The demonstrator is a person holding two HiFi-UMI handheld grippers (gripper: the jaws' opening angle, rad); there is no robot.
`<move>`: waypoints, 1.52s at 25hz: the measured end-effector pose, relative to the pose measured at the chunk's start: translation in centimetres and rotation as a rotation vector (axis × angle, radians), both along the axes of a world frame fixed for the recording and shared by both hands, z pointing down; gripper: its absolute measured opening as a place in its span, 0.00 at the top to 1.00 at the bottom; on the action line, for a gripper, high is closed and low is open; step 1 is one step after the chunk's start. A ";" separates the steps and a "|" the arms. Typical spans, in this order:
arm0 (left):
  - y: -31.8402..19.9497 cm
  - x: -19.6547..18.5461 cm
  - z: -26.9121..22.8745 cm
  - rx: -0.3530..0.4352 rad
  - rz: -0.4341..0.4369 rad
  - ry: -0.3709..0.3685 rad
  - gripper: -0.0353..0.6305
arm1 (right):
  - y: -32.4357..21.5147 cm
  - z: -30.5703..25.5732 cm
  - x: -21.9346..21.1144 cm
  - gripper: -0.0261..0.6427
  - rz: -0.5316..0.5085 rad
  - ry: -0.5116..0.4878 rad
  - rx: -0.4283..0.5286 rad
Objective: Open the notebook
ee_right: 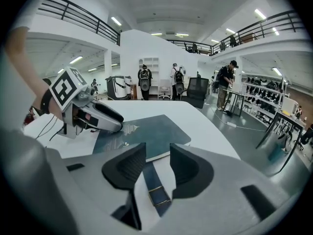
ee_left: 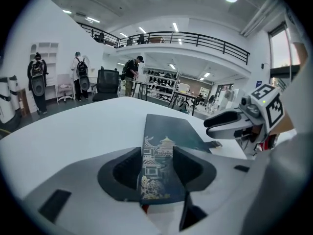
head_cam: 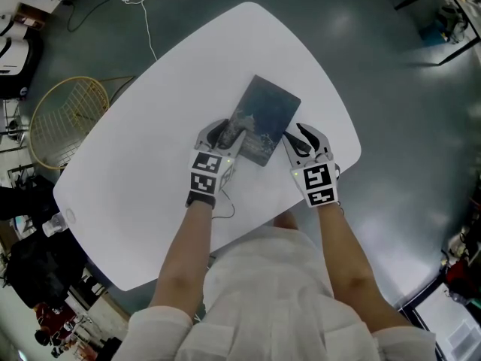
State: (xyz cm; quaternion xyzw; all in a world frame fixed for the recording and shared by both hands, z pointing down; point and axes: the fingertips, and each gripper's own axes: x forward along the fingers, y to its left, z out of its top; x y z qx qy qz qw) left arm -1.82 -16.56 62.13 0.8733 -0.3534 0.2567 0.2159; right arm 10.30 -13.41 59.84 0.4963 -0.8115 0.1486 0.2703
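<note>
Seen from the head camera, a dark blue-green notebook [head_cam: 264,117] lies closed and askew near the middle of a white table [head_cam: 135,179]. The person's two arms reach in from below. The left gripper [head_cam: 227,135] sits at the notebook's near left corner, and the right gripper [head_cam: 301,138] sits just beside its near right edge. A yellow wire chair [head_cam: 66,119] stands off the table's left side.

From the left gripper view, the left gripper [ee_left: 156,164] has its jaws spread wide. The near end of the notebook [ee_left: 164,141], its cover printed with pale pagodas, lies flat between them. The right gripper [ee_left: 221,125] hovers low at the notebook's far side. People [ee_left: 80,77] with backpacks stand in the hall beyond.

From the right gripper view, the right gripper [ee_right: 157,164] also has its jaws spread and clamps nothing. Between them, a blue strap [ee_right: 154,184] with a metal clasp rests on the table, running out from under the notebook [ee_right: 146,131], whose edge lies just past the jaw tips. The left gripper [ee_right: 115,123] rests its tip on the notebook's far corner.
</note>
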 end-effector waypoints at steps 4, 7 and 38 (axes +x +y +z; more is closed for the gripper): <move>0.8 0.9 0.2 -0.031 -0.043 -0.010 0.68 | 0.2 -0.1 0.9 0.73 0.002 -0.003 -0.004; 1.9 1.5 0.4 -0.047 -0.065 -0.017 0.68 | 0.6 0.1 1.5 0.73 0.002 0.000 -0.008; 6.5 7.6 1.3 -0.056 -0.061 -0.002 0.68 | -1.2 2.9 5.8 0.74 -0.061 -0.009 -0.176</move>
